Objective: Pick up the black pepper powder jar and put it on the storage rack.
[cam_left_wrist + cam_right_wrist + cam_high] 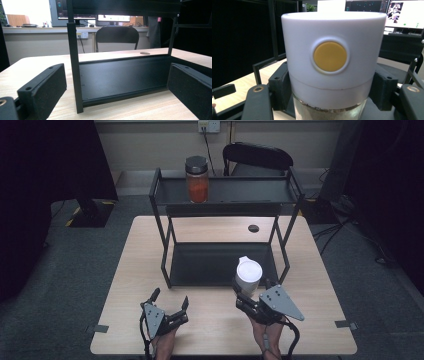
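The right gripper (248, 296) is clamping a smooth white-capped glass jar (248, 276), cylinder standing upright, before the black metal rack (165, 265); the left gripper (170, 301) is gaping empty.

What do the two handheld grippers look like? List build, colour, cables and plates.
Both are black. The left gripper has two blocky jaws with flat dark pads, screw holes in the jaws, and a black cable trailing back. The right gripper carries a grey three-cornered plate on top, dotted with small holes, and a looping black cable.
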